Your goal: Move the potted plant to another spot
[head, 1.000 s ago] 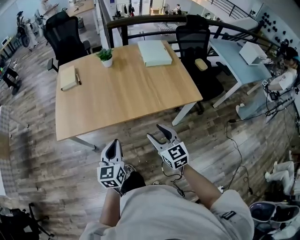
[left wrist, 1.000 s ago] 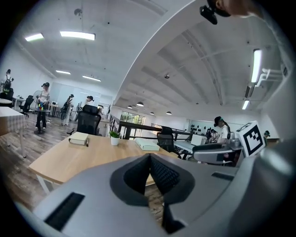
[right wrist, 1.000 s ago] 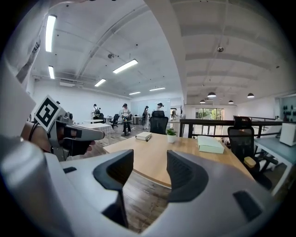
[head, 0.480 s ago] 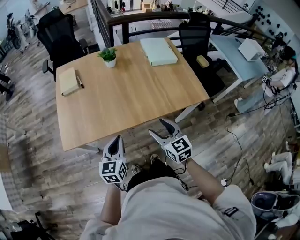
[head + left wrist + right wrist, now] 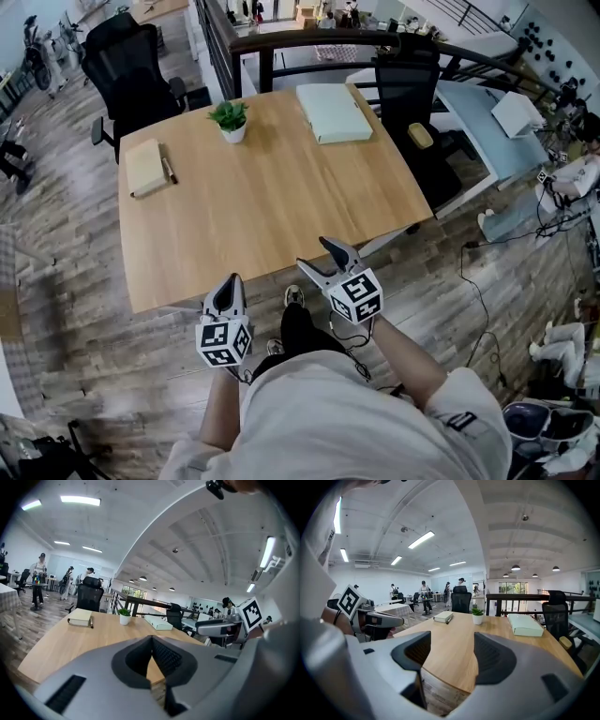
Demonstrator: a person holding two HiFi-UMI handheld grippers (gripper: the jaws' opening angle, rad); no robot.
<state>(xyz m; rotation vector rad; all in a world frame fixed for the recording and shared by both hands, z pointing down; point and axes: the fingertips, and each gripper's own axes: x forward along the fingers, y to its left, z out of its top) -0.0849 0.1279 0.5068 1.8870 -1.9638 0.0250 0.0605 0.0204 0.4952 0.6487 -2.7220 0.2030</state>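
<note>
The plant [image 5: 231, 120], a small green tuft in a white pot, stands near the table's [image 5: 281, 216] far edge. My left claw [image 5: 228, 281] is pressed together; my right claw [image 5: 314, 255] is opening, empty.
</note>
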